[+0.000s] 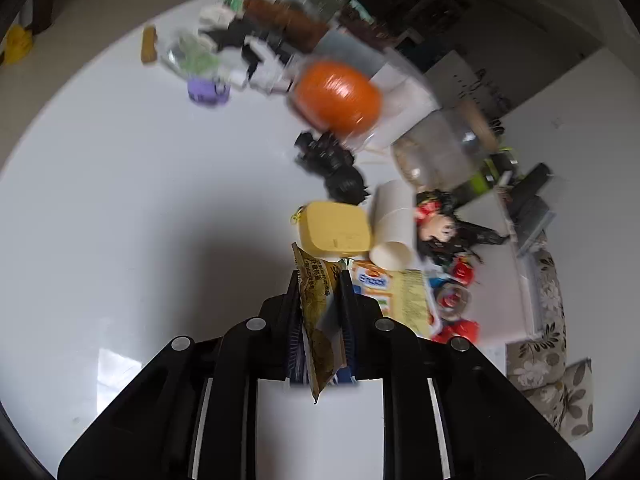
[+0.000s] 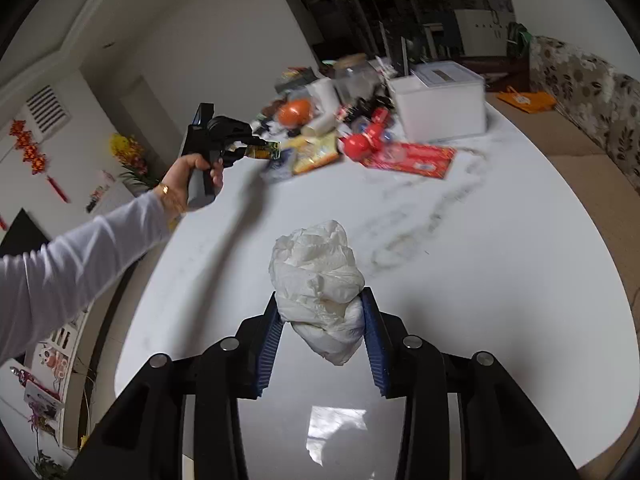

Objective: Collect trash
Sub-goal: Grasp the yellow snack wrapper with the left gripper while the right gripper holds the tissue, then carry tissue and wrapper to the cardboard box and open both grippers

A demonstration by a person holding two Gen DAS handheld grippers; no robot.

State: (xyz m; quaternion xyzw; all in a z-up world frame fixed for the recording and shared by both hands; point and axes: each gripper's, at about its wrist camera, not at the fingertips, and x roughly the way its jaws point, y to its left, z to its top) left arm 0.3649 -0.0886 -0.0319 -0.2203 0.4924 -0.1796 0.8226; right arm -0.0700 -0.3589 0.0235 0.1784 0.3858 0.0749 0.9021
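My left gripper (image 1: 319, 276) is shut on a yellow-green snack wrapper (image 1: 316, 312) and holds it above the white table (image 1: 140, 200). In the right wrist view the left gripper (image 2: 260, 148) hangs over the table's far left with the wrapper (image 2: 266, 151) sticking out of its jaws. My right gripper (image 2: 320, 300) is shut on a crumpled white tissue wad (image 2: 318, 276) and holds it above the marble table (image 2: 480, 240).
A clutter pile lies ahead of the left gripper: a yellow case (image 1: 334, 228), a paper cup (image 1: 394, 226), a noodle packet (image 1: 400, 292), an orange ball (image 1: 340, 94), black crumpled items (image 1: 332, 164). A white box (image 2: 440, 100) and a red packet (image 2: 412, 158) sit far right.
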